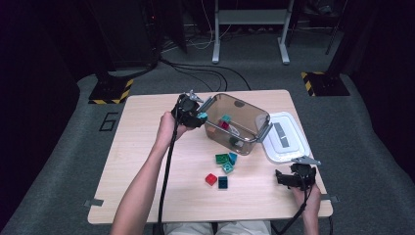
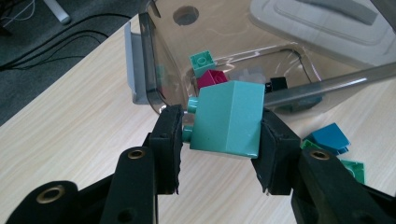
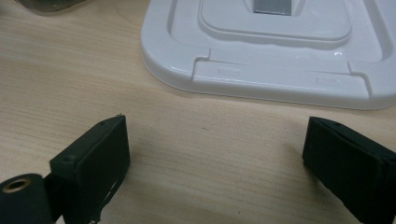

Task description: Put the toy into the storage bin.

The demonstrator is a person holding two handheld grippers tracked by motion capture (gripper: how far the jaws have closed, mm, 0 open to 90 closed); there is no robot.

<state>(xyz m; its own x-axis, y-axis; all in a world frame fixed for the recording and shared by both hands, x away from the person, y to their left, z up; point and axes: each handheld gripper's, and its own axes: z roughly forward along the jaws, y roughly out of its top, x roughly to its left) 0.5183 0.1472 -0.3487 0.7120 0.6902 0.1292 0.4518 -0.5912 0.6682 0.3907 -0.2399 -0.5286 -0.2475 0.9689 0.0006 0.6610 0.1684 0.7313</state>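
1. Grip comes first: the left gripper (image 2: 219,128) has its jaws clenched on a teal block (image 2: 229,119), pads on two opposite flat faces, studs pointing sideways toward the left jaw. The hold looks square, so no regrip seems needed.
2. The block hangs just outside the near wall of the clear bin (image 1: 244,115), beside its rim and above the counter (image 1: 147,147). It likely has to rise above the rim before crossing inward, otherwise the block or a jaw could knock the wall.
3. A raised bin handle (image 2: 327,84) runs across the opening. The path should pass clear of it.
4. Inside the bin lie a small teal block (image 2: 202,63) and a magenta block (image 2: 212,79). Releasing low over bare bin floor would keep the new block from bouncing.
5. The jaws should spread only once the block is fully past the rim.
6. The right gripper (image 3: 215,154) rests near the white lid (image 3: 280,56), jaws released and holding nothing; it could steady the bin if it slides.
7. Loose blocks (image 1: 224,164) on the counter wait their turn.
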